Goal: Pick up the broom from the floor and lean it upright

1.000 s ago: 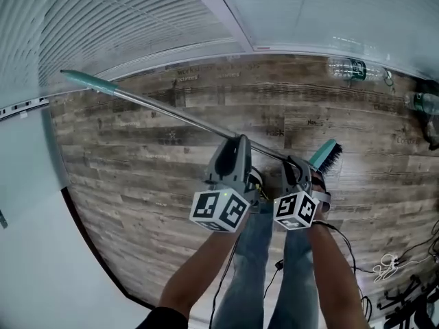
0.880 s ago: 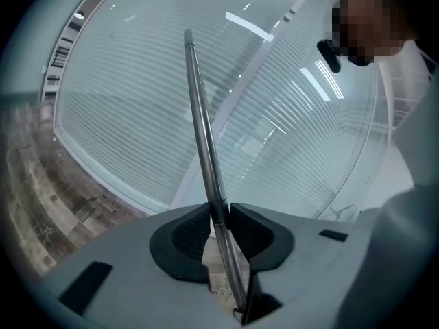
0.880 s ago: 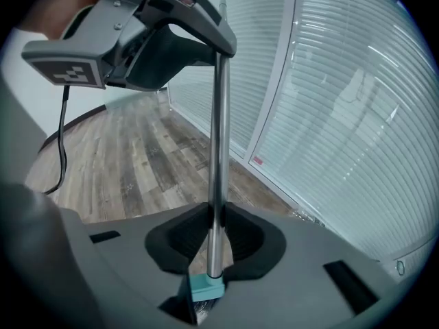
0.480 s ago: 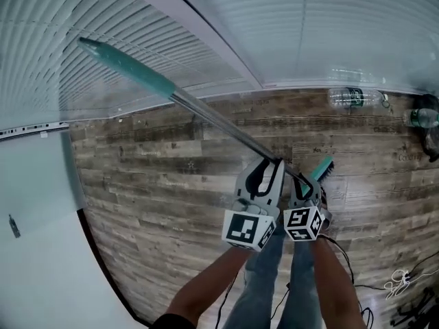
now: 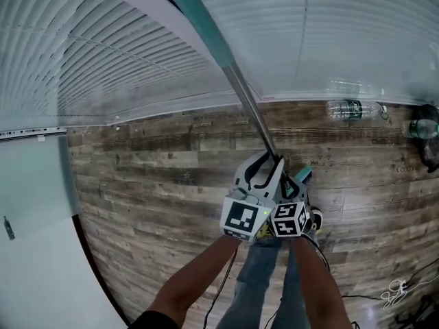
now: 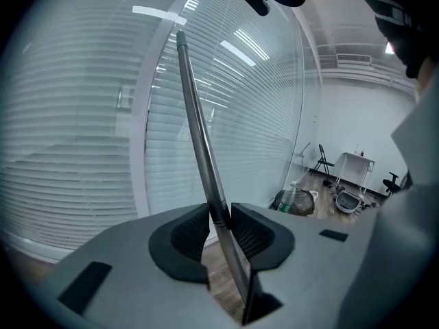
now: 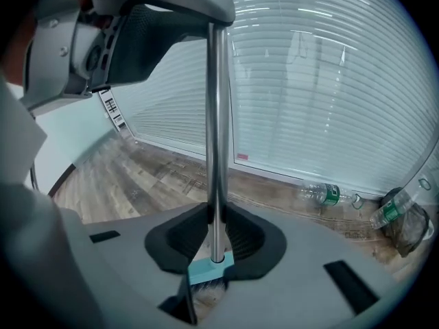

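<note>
1. Firmly, the left claw [image 6: 219, 226] is closed on the broom [image 6: 199, 136], with both dark pads pressing the metal pole from either side.
2. Likewise, the right claw [image 7: 218, 233] is clamped on the same pole lower down, just above the broom's teal head [image 7: 207, 271]. Pale bristles show beneath the head.
3. From the head view, the two claws sit close together on the broom, the left one higher up the pole. Their marker cubes [image 5: 243, 218] are almost touching.
4. The broom stands steep, near upright, with its head low by the person's shoes. Its teal grip [image 5: 199, 19] is high at the far end. Whether the bristles touch the floor cannot be told.
5. Behind the broom, white slatted blinds [image 5: 103, 60] fill the wall, and the grip end crosses in front of them.
6. Under the broom lies a wooden plank floor [image 5: 151, 163].
7. Right of the broom, at the foot of the blinds, a clear plastic bottle [image 5: 350, 106] with a green label lies on its side. A second bottle [image 5: 420, 125] lies farther off, beside a dark bag [image 5: 431, 149].
8. Below the broom, the person's bare forearms [image 5: 199, 273] and jeans [image 5: 264, 286] come in from the lower edge.
</note>
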Demonstrator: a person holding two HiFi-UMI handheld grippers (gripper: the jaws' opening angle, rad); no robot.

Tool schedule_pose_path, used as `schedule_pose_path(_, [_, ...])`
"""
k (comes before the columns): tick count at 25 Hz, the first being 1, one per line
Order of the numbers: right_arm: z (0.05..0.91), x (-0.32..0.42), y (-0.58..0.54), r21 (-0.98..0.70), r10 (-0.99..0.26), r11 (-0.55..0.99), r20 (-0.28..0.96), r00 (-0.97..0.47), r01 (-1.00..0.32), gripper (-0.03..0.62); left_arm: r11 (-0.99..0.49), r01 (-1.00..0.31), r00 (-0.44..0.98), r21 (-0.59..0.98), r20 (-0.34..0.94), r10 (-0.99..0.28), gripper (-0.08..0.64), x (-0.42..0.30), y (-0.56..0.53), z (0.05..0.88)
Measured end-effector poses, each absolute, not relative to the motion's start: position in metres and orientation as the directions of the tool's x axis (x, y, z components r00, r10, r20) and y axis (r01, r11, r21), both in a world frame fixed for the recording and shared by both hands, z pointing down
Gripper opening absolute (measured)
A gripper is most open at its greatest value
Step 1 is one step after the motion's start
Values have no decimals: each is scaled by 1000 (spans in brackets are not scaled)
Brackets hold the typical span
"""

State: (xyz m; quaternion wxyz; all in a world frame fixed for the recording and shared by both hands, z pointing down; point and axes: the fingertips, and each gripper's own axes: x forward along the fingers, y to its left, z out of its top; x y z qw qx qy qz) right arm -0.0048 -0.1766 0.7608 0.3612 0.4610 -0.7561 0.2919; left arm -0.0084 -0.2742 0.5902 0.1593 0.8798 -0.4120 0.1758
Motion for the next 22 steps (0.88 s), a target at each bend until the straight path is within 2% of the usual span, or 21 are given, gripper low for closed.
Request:
schedule_pose_path(14, [808,-23,-200,-102,-435,416,850,-297,-903,83,-595,-789,577,151,512,-636,109,-29,-294,633])
schedule_pose_path(22, [840,-16,-208,-60,-453,419,851,-265,-906,83,-590,-794,571,145,509,-644,109,-31,-296,664])
